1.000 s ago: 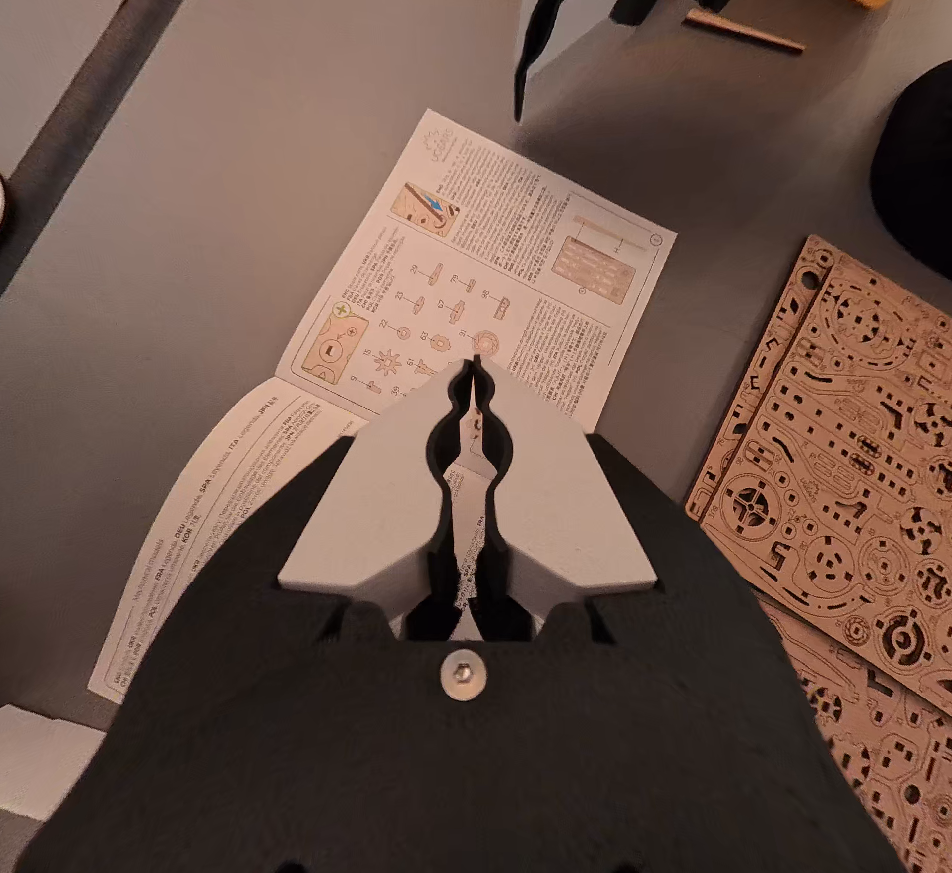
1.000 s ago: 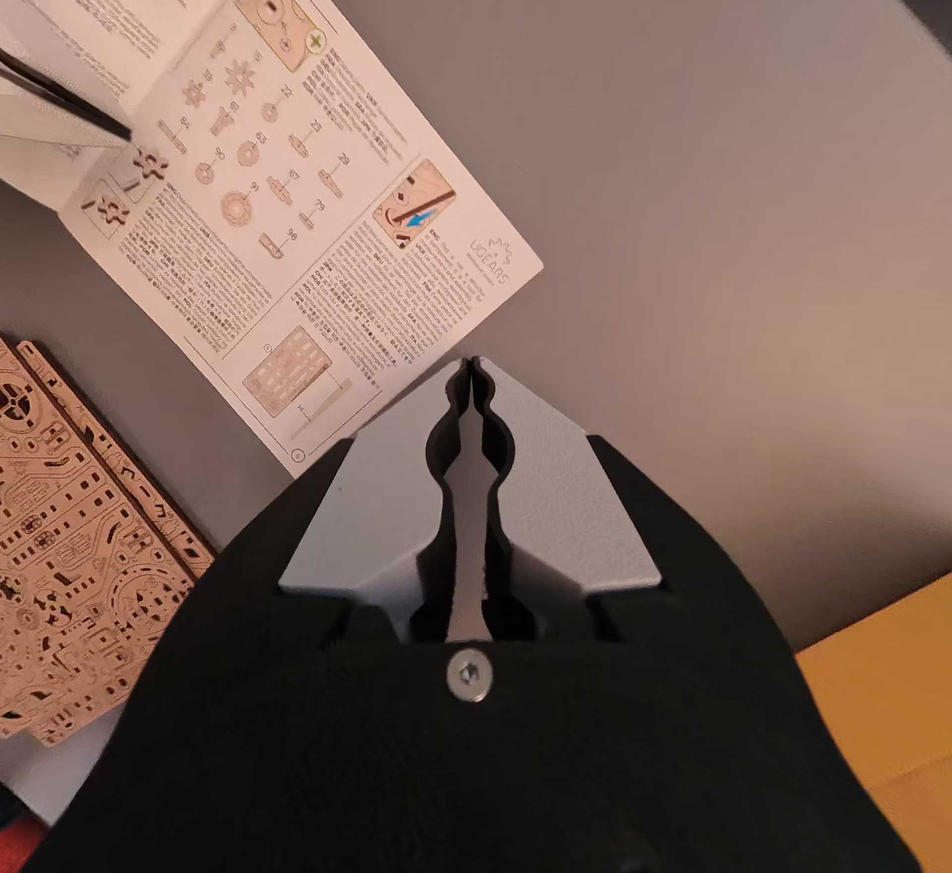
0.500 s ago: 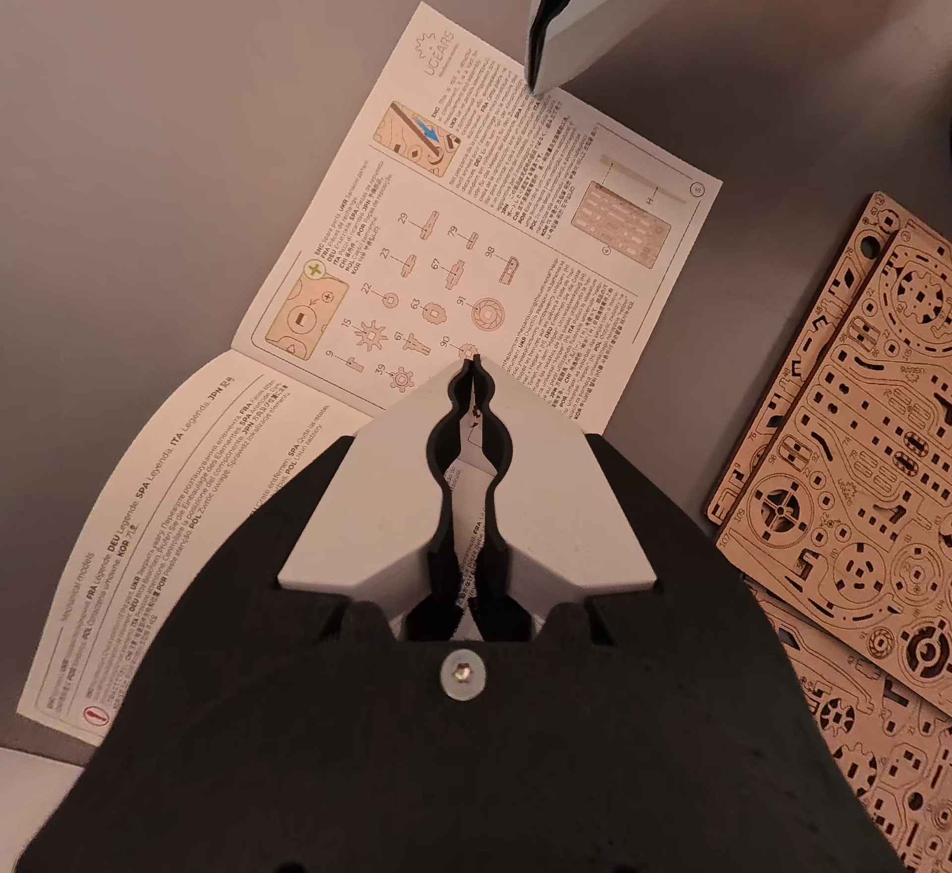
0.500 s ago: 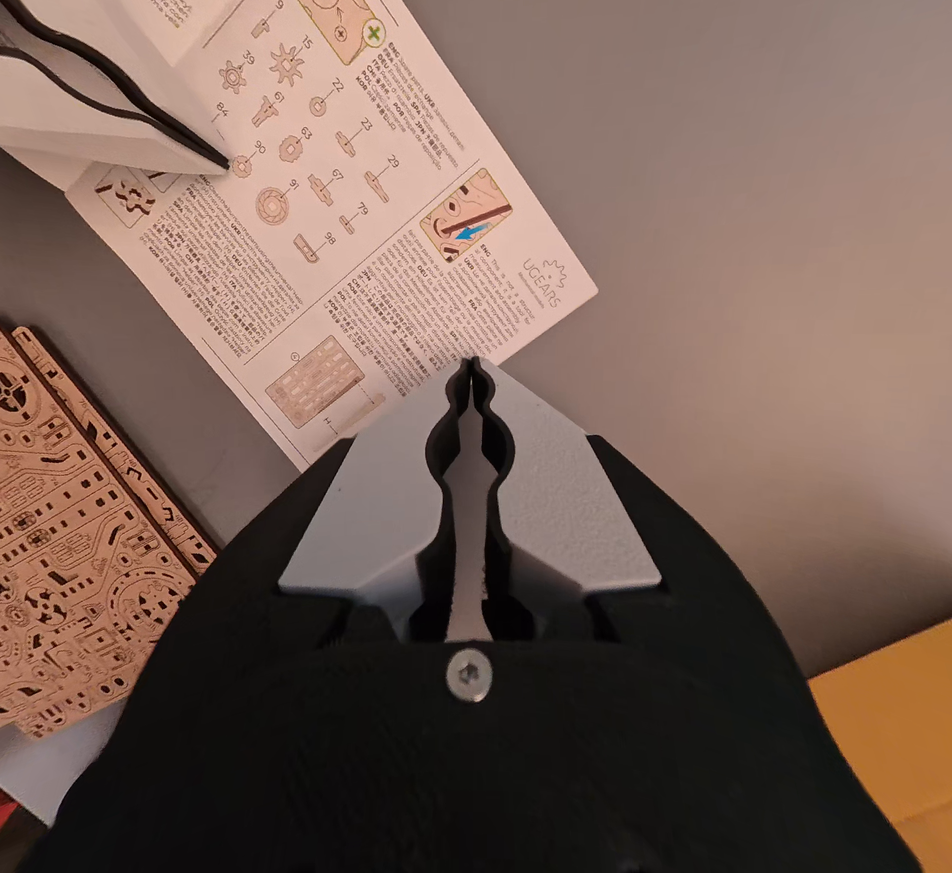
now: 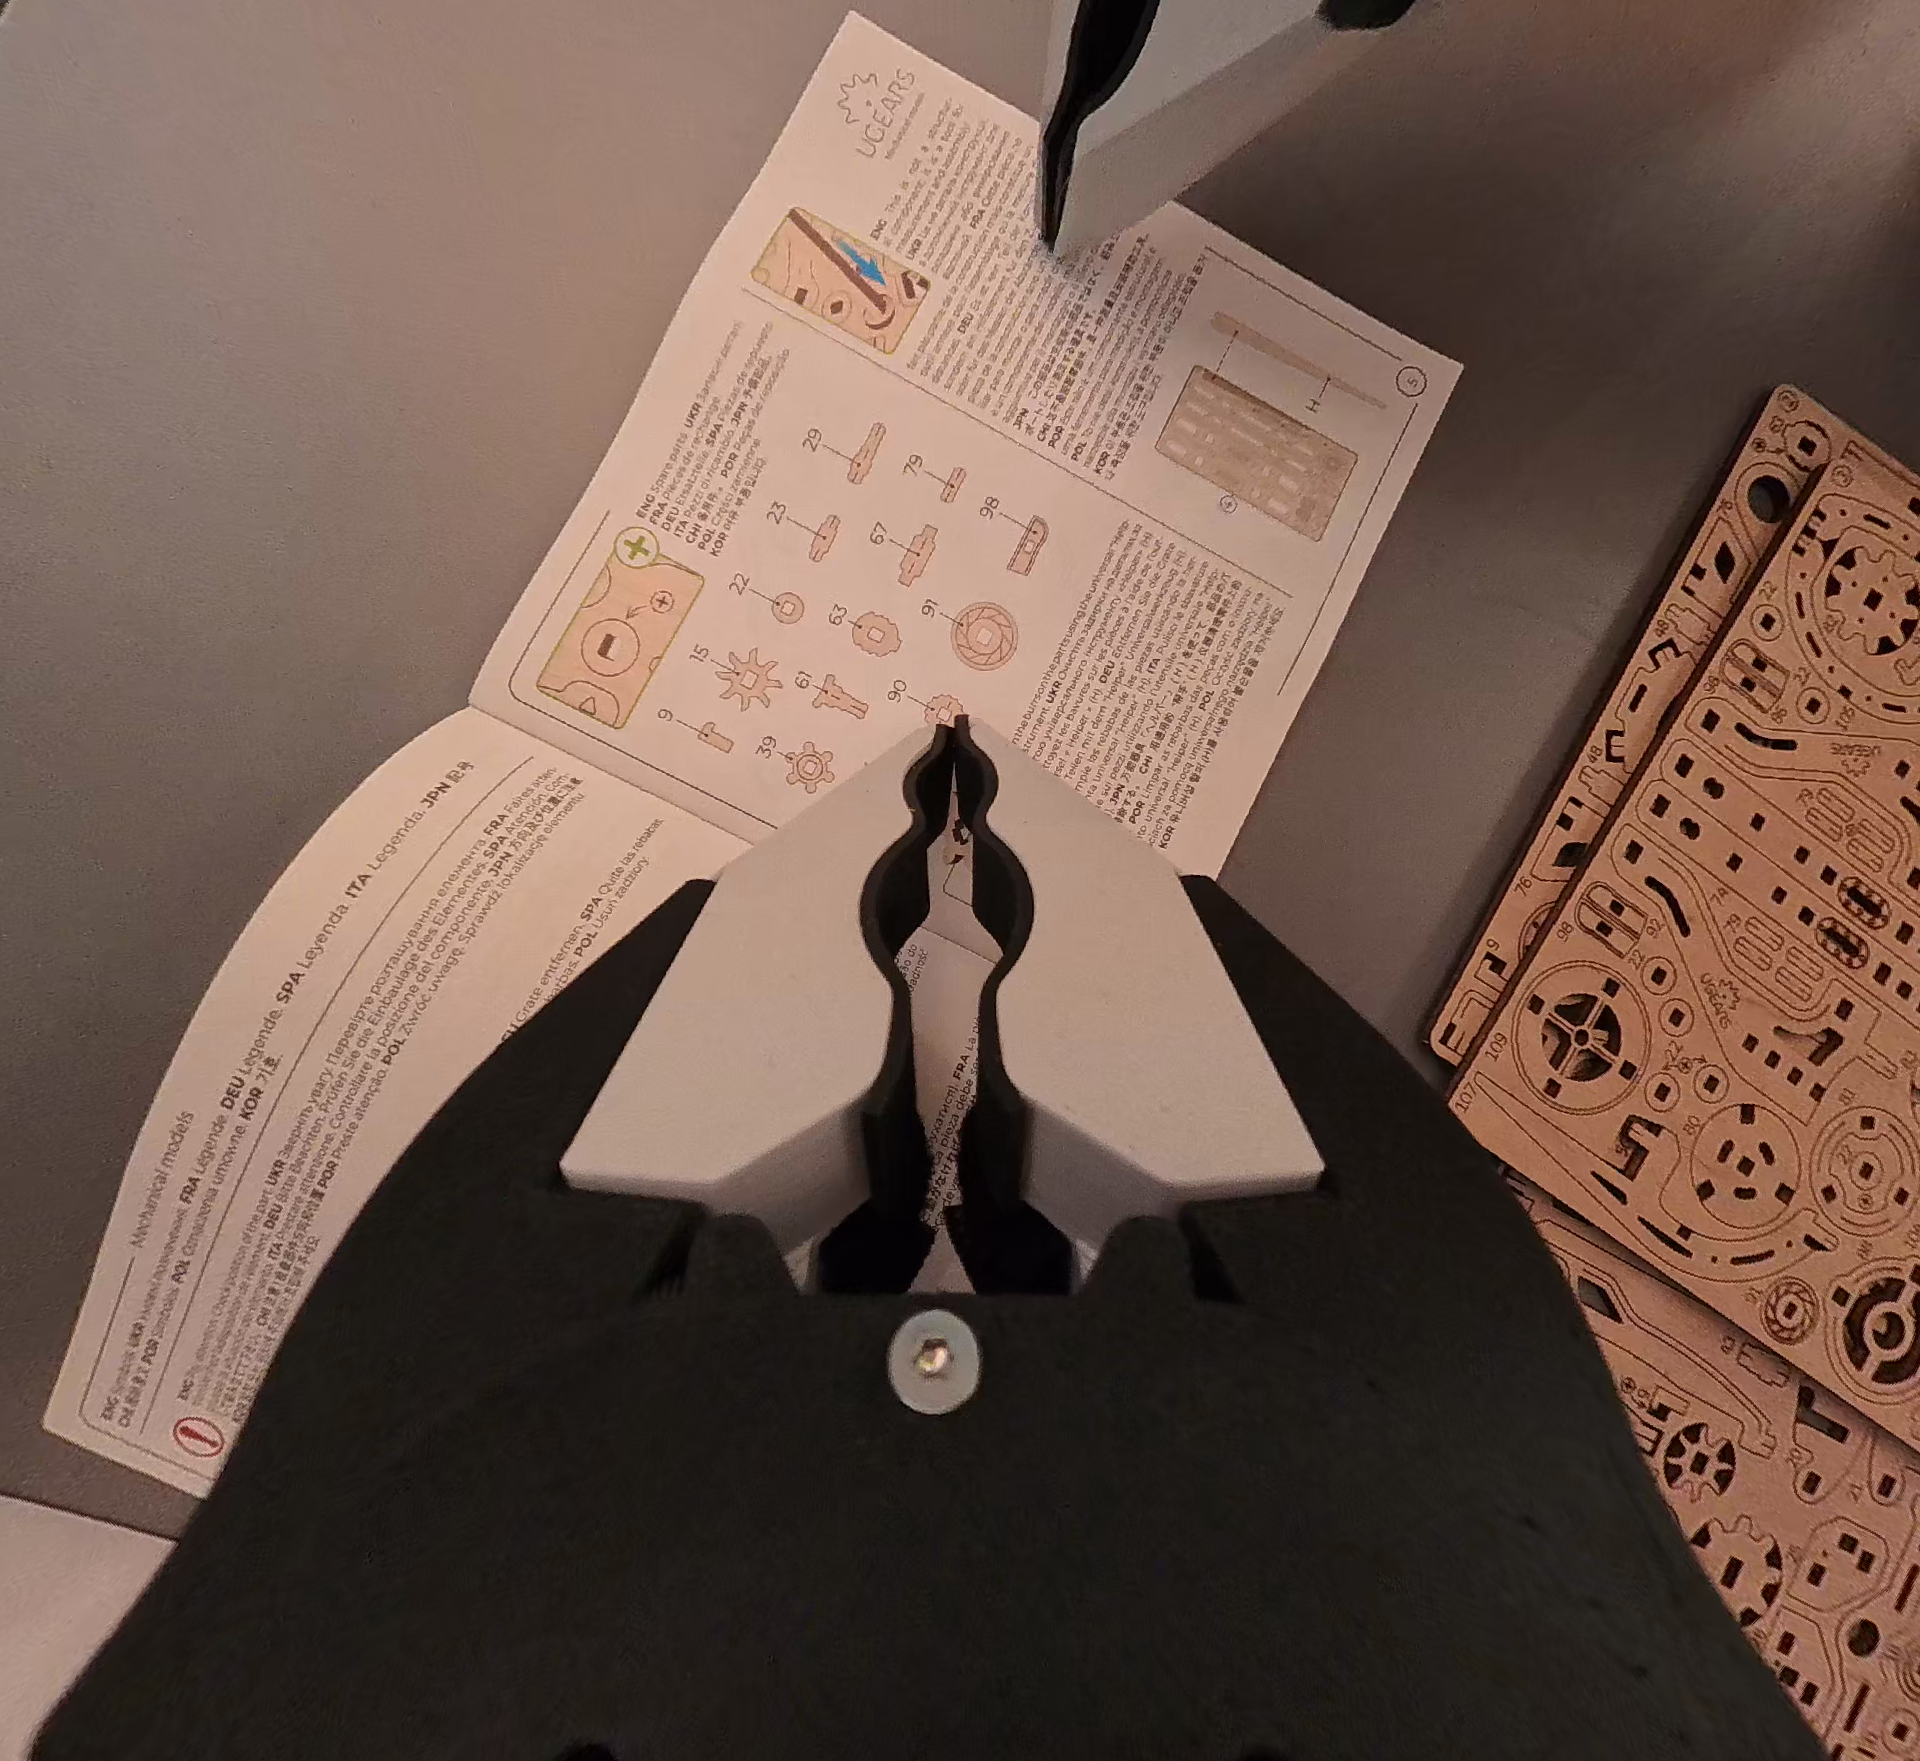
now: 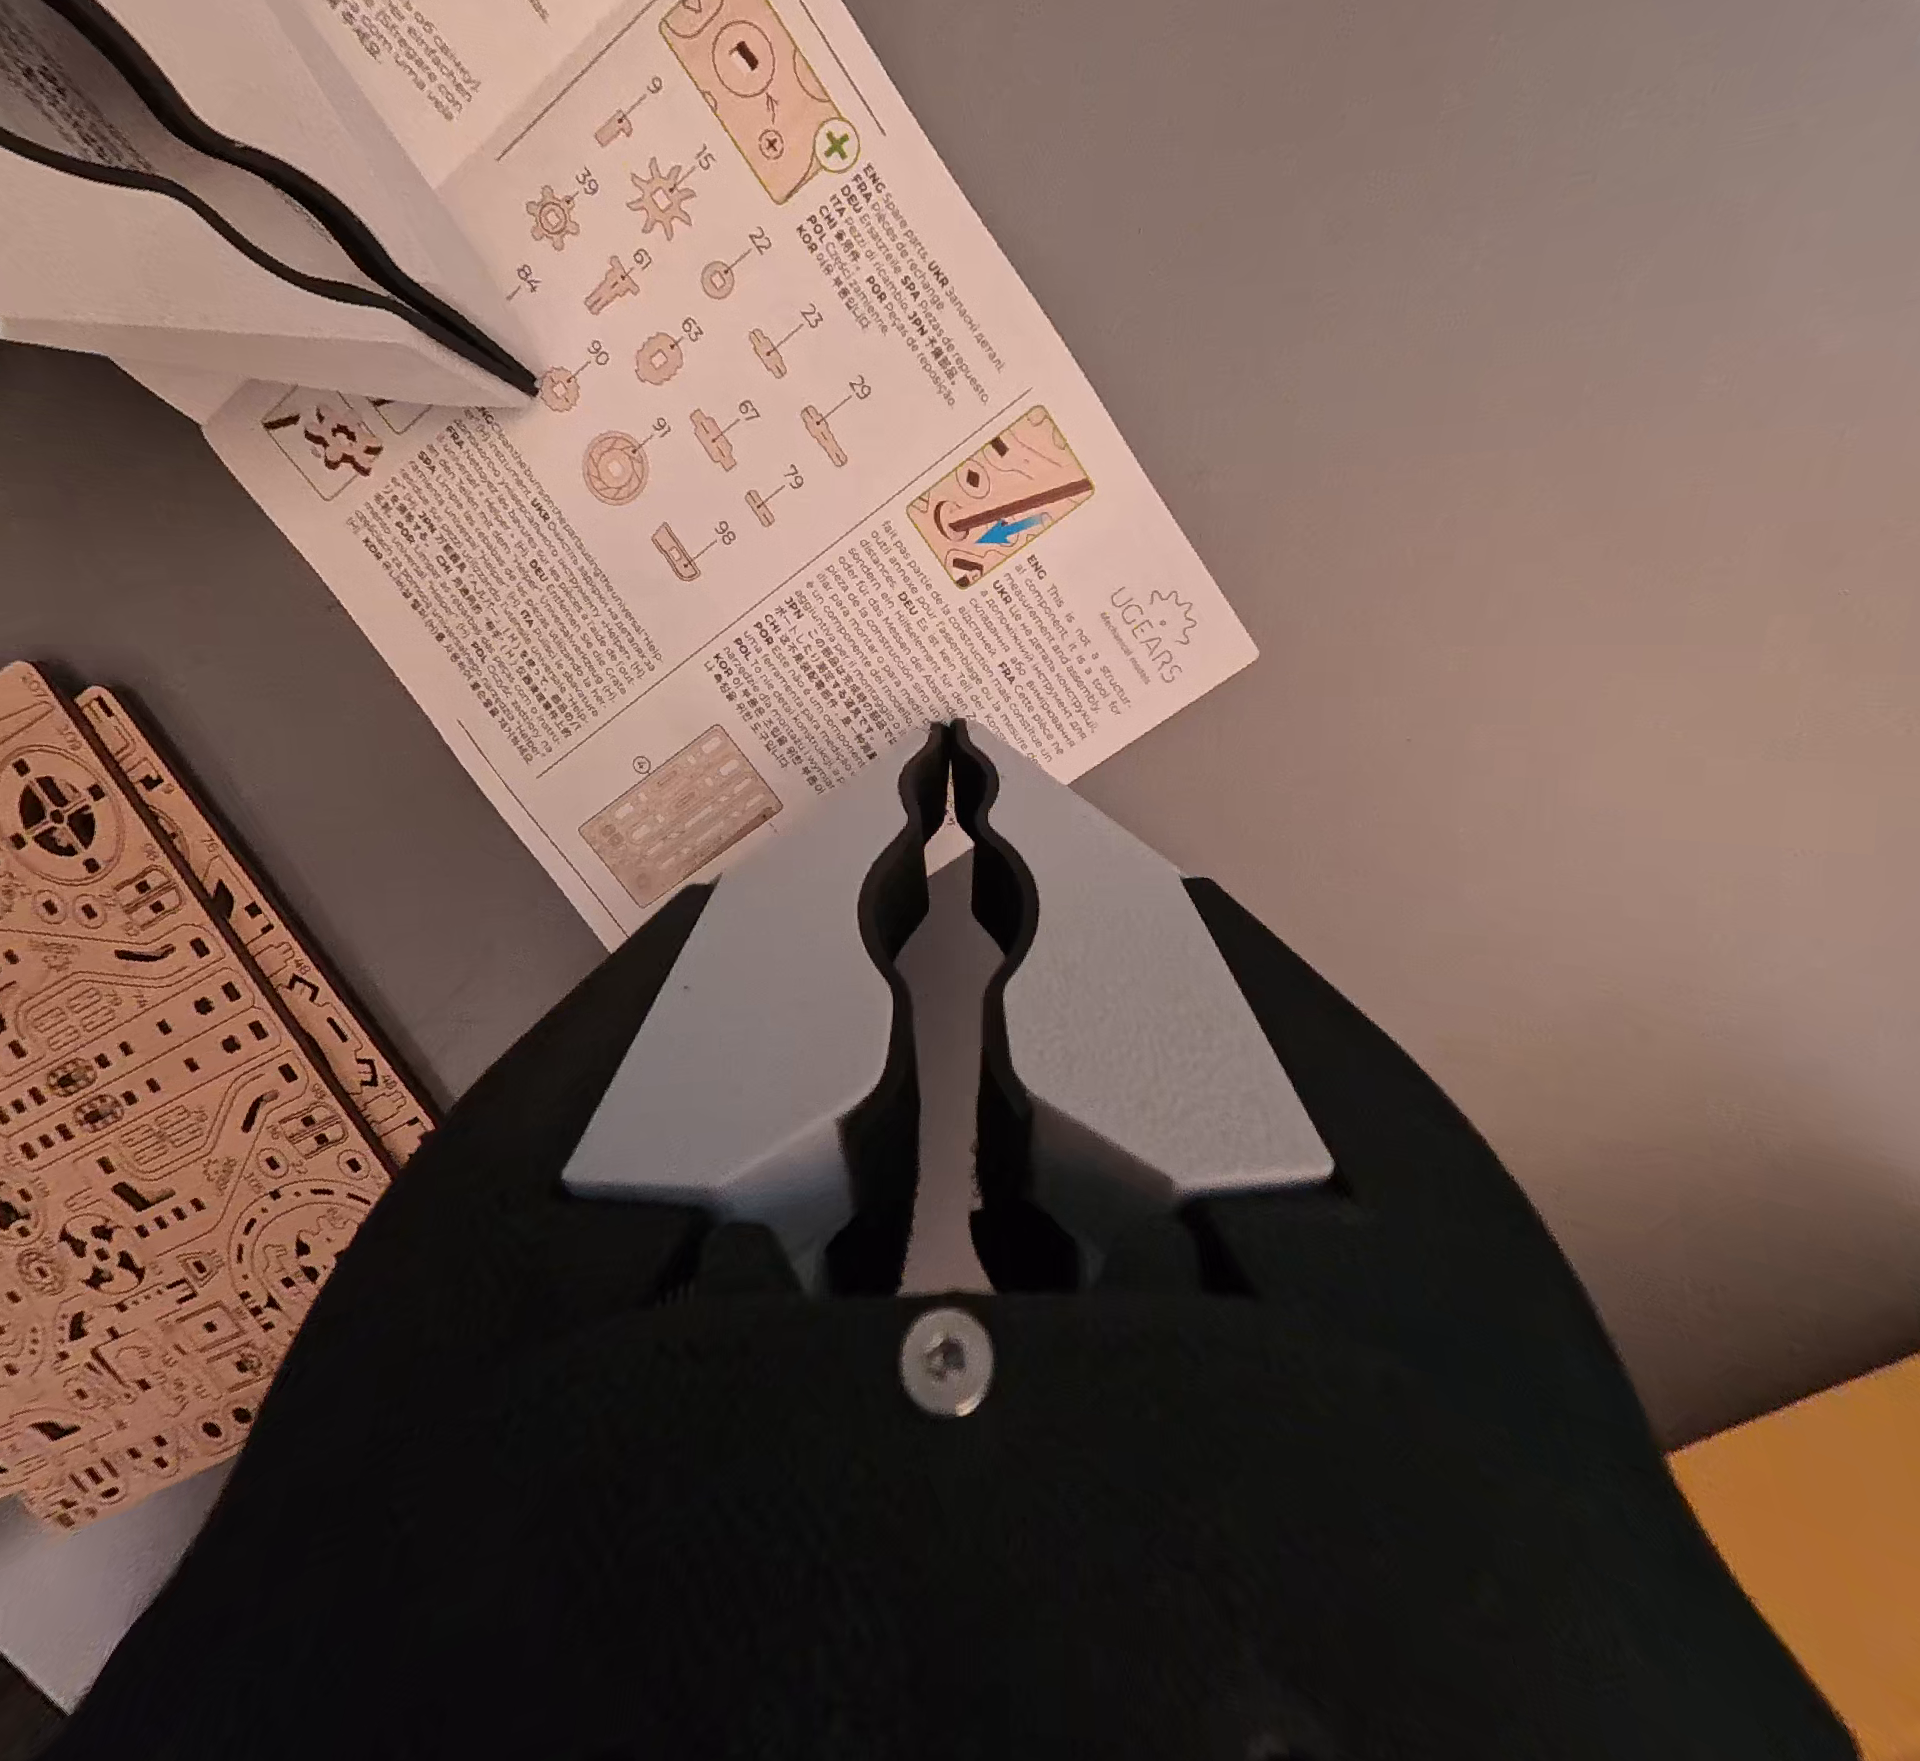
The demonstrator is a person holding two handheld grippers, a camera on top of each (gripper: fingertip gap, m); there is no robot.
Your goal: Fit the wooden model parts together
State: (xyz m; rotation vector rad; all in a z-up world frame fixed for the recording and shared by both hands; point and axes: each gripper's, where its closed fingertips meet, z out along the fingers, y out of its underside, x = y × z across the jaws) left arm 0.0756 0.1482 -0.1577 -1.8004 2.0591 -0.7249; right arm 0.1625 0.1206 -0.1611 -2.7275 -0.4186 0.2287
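Tips of my left claw (image 5: 953,724) are pressed together with nothing between them, poised over the open instruction leaflet (image 5: 904,506), right at the row of small part drawings near its lower edge; I cannot tell whether the tips touch the paper. My right claw (image 6: 951,726) is clenched too and empty, its tips over the leaflet's far corner by the block of small print. In the left wrist view the right claw comes in from 1 o'clock, pointing down at the page. In the right wrist view the left claw enters from 10 o'clock, its point beside a little gear drawing.

Leaflet lies unfolded on the grey bench (image 5: 364,257), one page curling up at 8 o'clock from my left claw. Wooden sheets of laser-cut parts (image 5: 1714,1036) sit at 3 o'clock of the left claw, stacked and overlapping, near the leaflet but apart from it; none of the parts are in either claw. From the right claw these sheets (image 6: 135,1088) lie at 8 o'clock. Something yellow (image 6: 1808,1524) shows at 4 o'clock of the right claw.
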